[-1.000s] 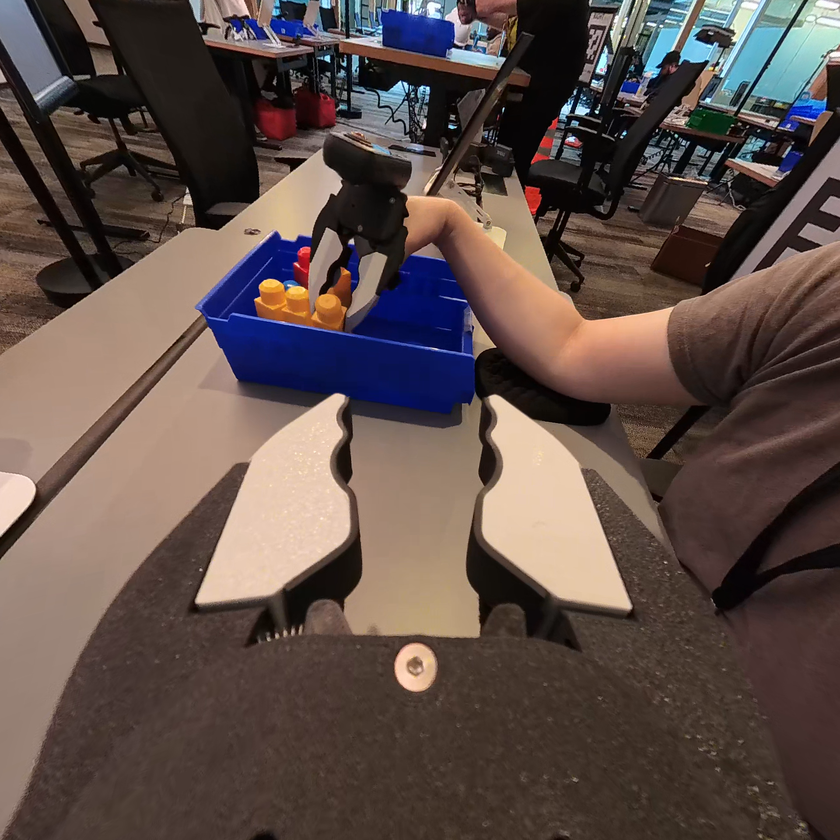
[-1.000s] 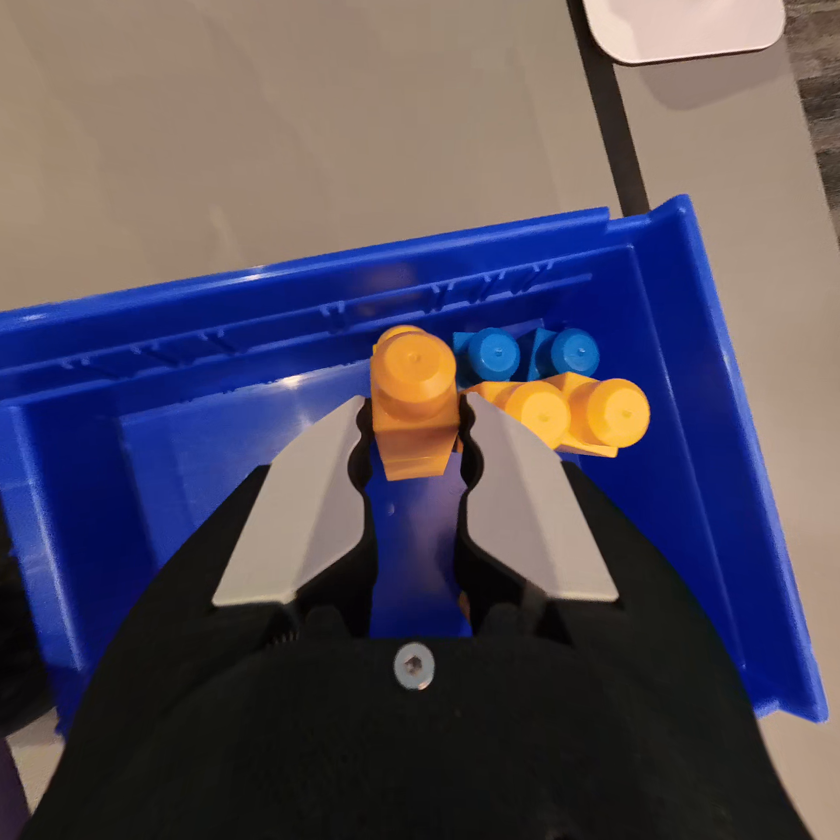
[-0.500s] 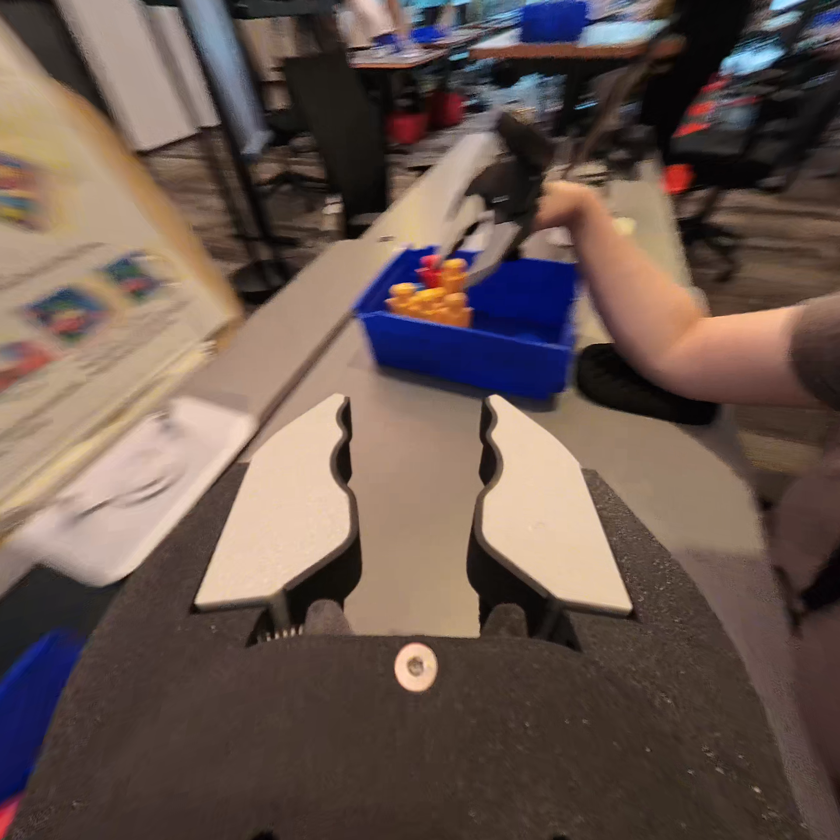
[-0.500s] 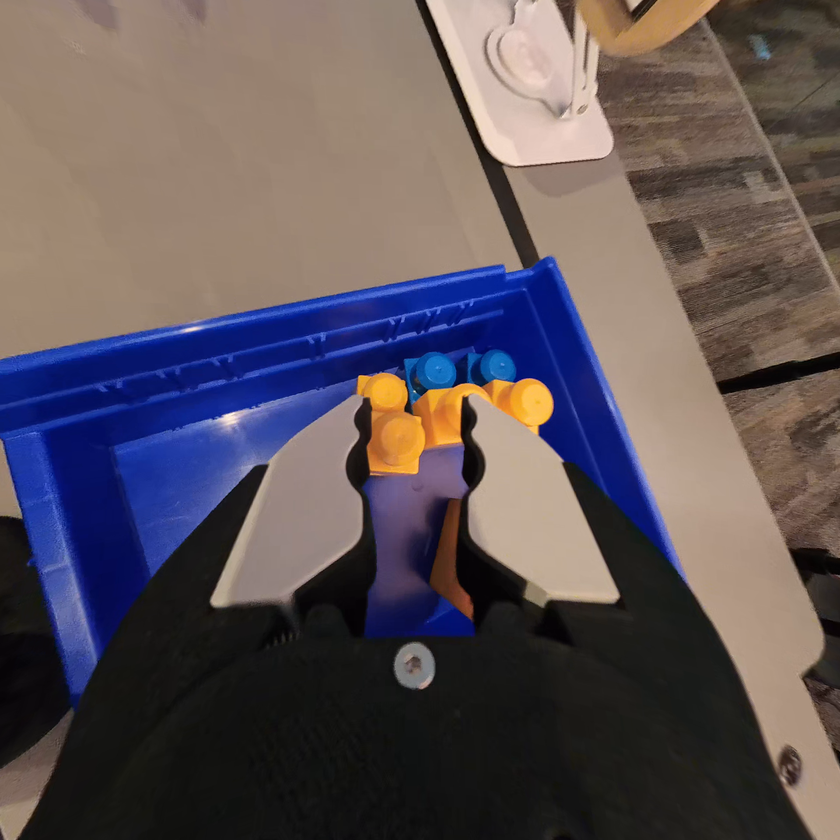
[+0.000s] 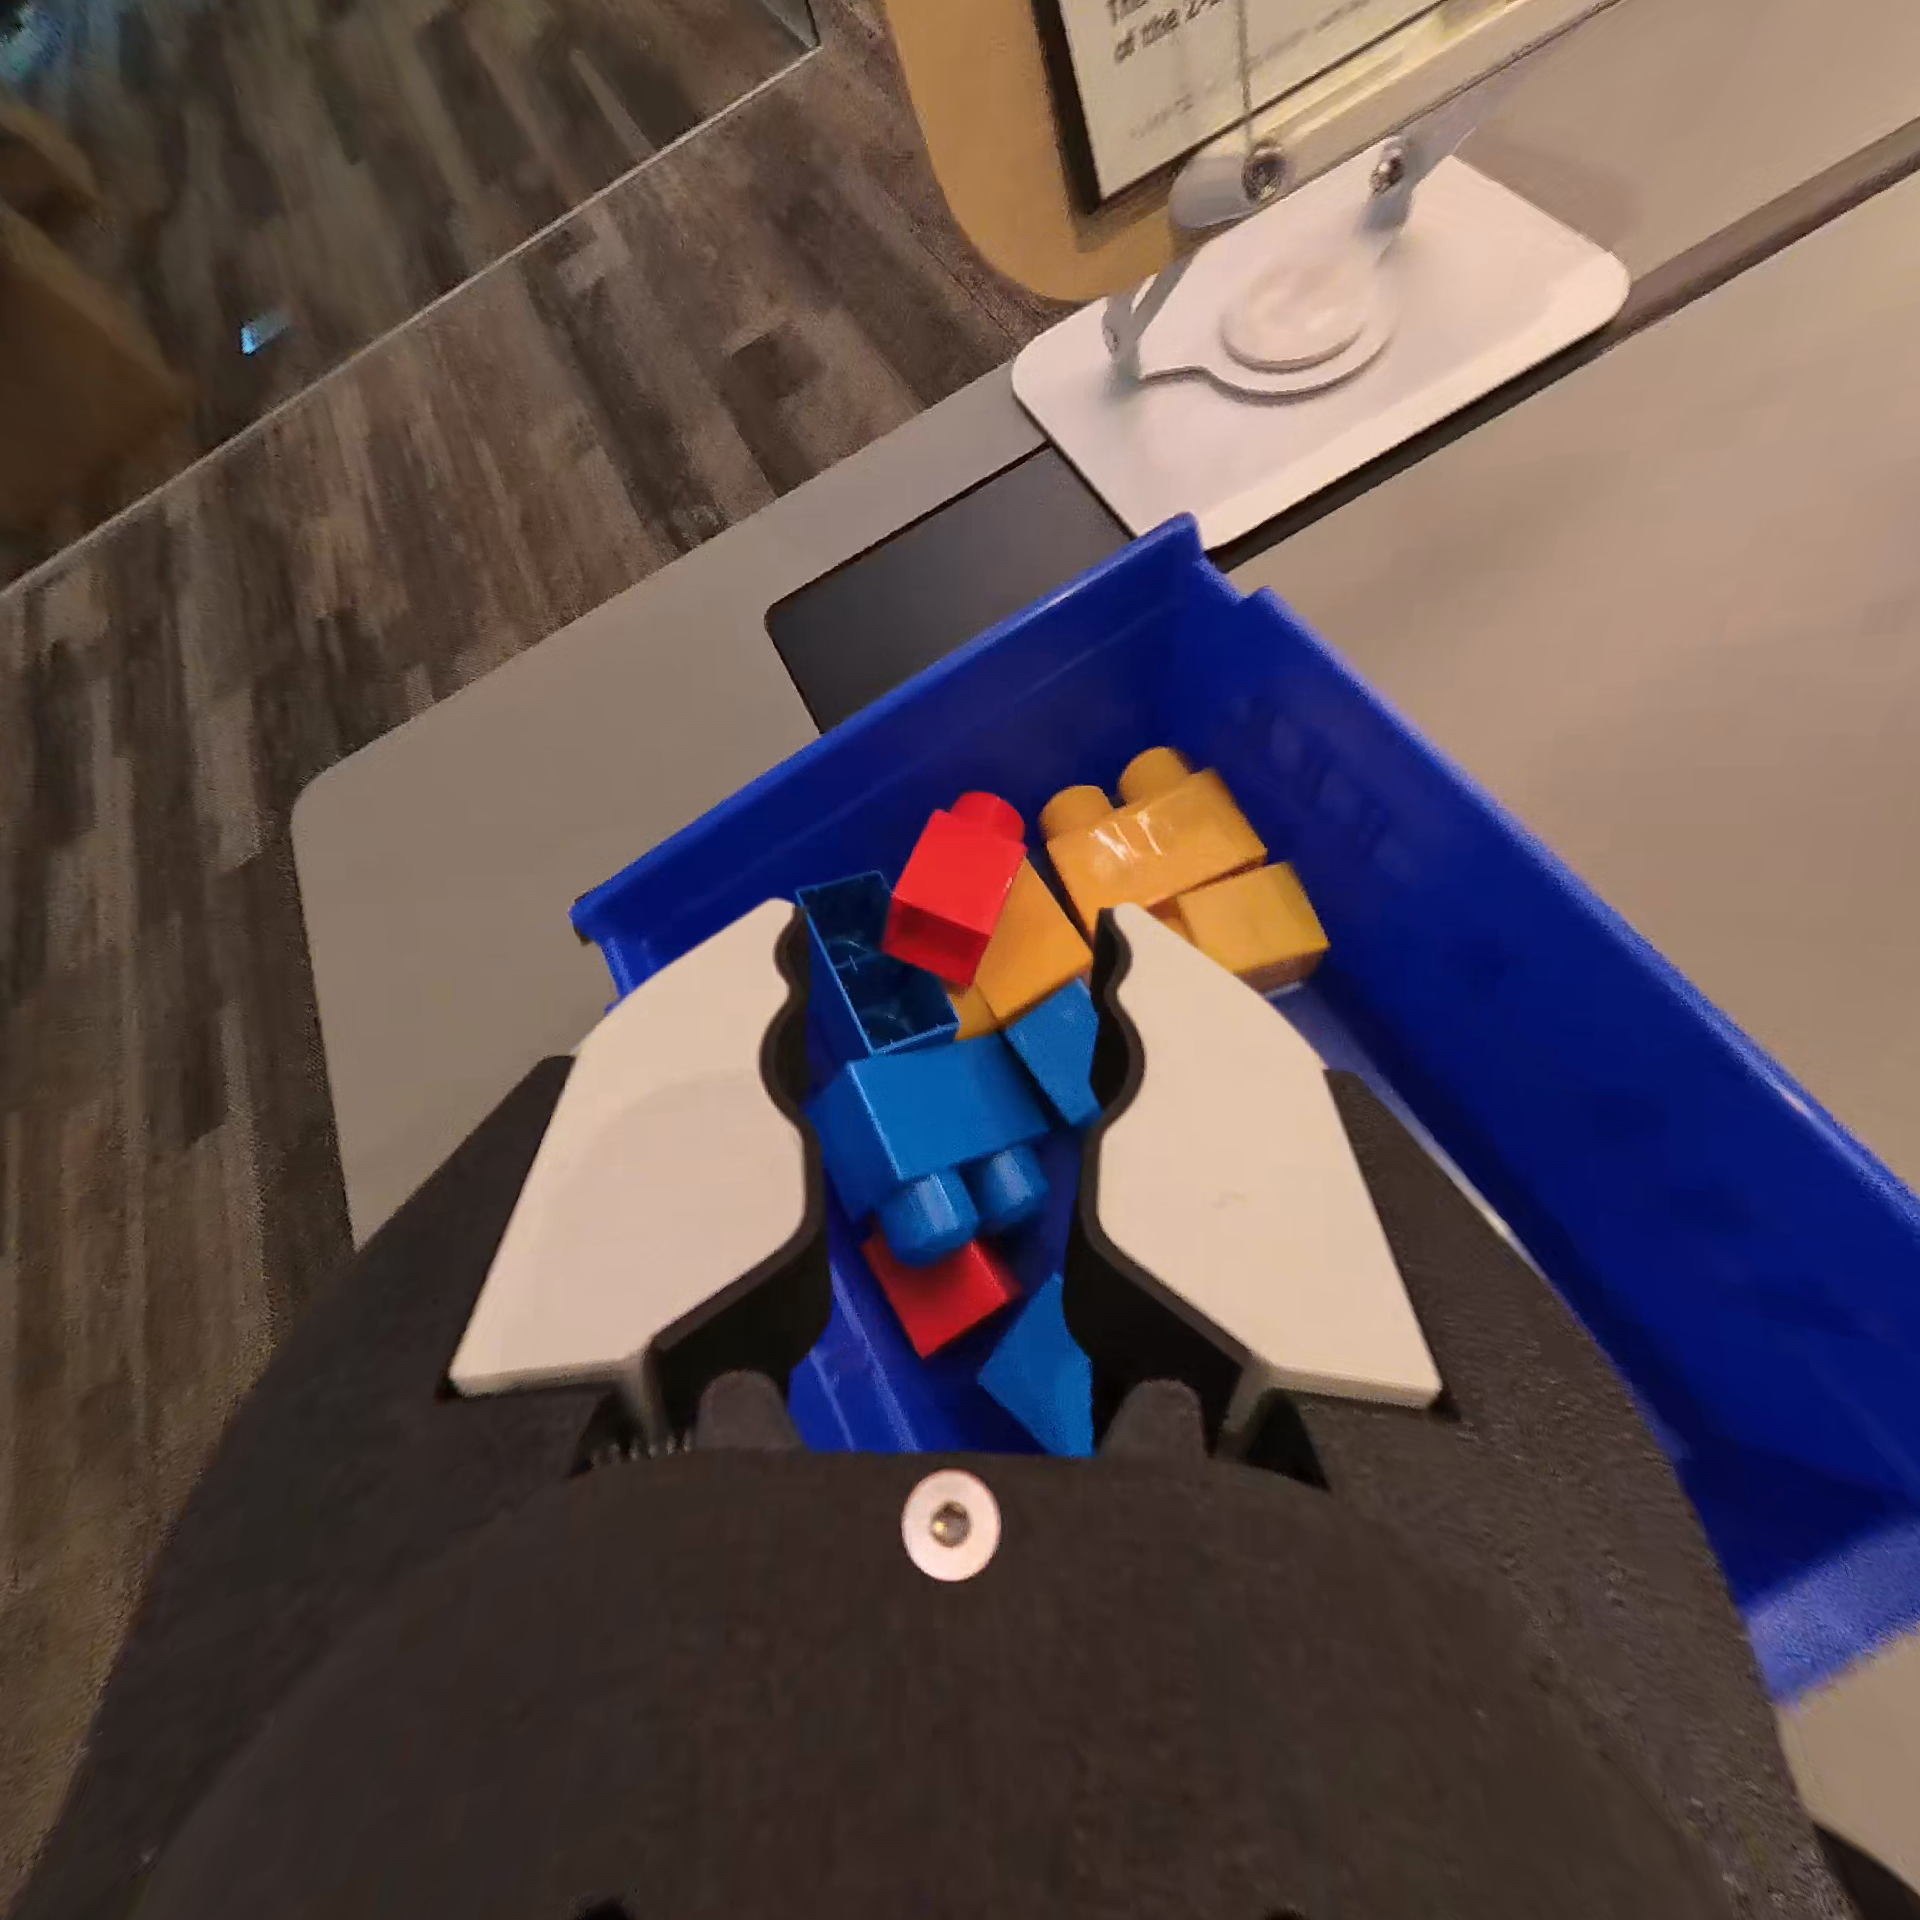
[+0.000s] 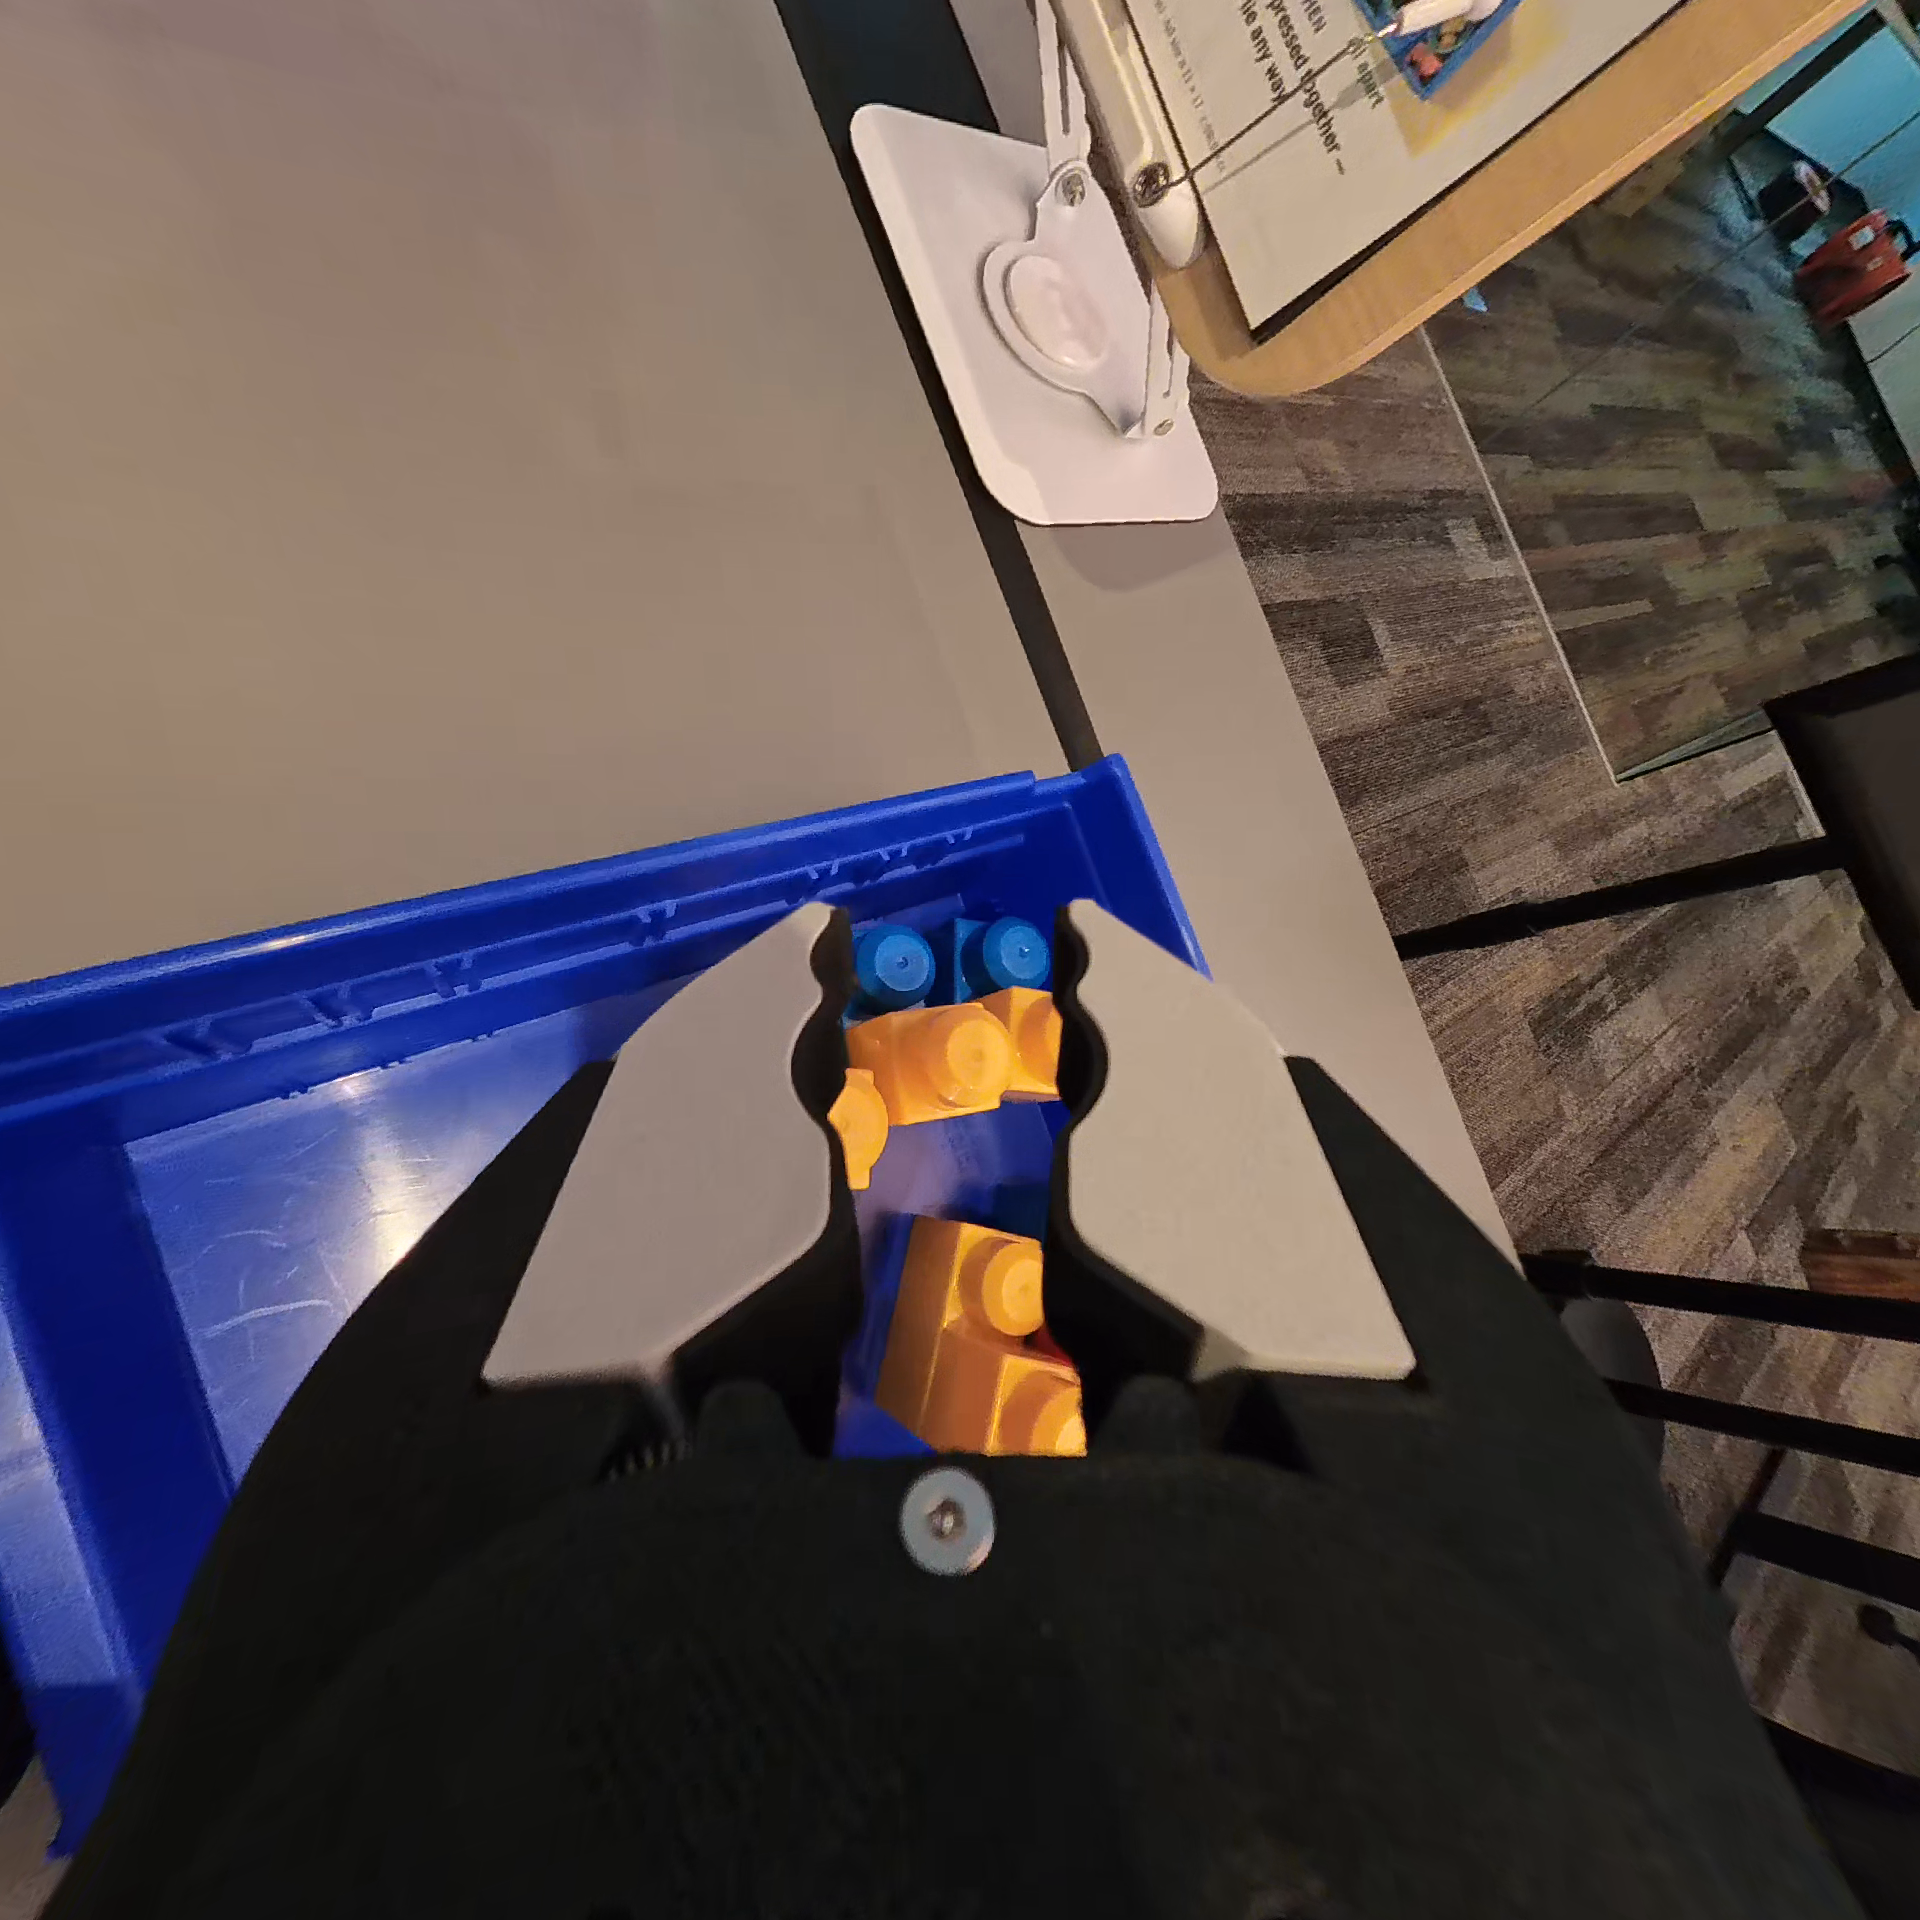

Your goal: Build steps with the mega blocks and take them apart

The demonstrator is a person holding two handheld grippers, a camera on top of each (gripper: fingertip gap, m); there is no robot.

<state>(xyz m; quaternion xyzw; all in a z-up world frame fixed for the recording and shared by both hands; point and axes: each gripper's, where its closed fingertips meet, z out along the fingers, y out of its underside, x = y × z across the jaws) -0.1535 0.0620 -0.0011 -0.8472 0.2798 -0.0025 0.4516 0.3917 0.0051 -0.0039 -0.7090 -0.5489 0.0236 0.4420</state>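
In the blue bin (image 5: 1558, 1039) on the grey bench (image 6: 416, 416), all the blocks sit heaped at one end; nothing is out or stacked yet, so I'd read this as picking the first pieces.

Left gripper (image 5: 940, 925): jaws wide, empty, straddling the pile. A blue block (image 5: 935, 1117) lies on its side between them, studs toward the camera, with a red block (image 5: 956, 883) propped on an orange block (image 5: 1029, 945) just beyond. A bigger orange block (image 5: 1164, 842) lies near the far wall.

Right gripper (image 6: 940, 920): jaws also wide, empty, over the same heap from the other side. Two blue studs (image 6: 894, 961) sit by the bin wall, and an orange piece (image 6: 940, 1060) lies between the jaws.

To do this well:
- Pick one block per gripper; don't go for the same one.
- Close across flat side faces, not studs or corners. The tilted red block will likely twist out.
- Take the top piece first, since lower ones are pinned.
- Keep the jaws off the bin wall. The blue studs are tight against it.
- Lift straight up, then build on open bench.
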